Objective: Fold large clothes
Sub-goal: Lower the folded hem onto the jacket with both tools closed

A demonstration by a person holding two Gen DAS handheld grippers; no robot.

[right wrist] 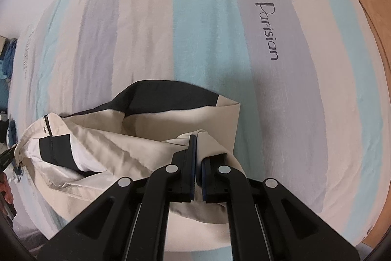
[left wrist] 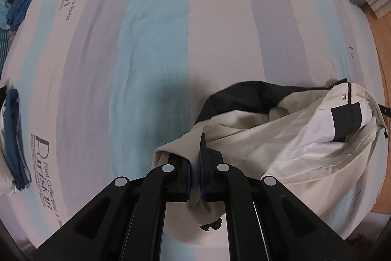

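Left gripper and right gripper each clamp the cream-and-black fabric jacket, lower frame, over the striped bed. Risk: thin fabric slips free, collapsing the fold.

soft dim indoor light, strong fisheye bending, dark vignetted corners, faint shadows

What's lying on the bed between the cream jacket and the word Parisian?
Nothing: in the right wrist view only bare striped bed cover separates the cream jacket from the word Parisian.
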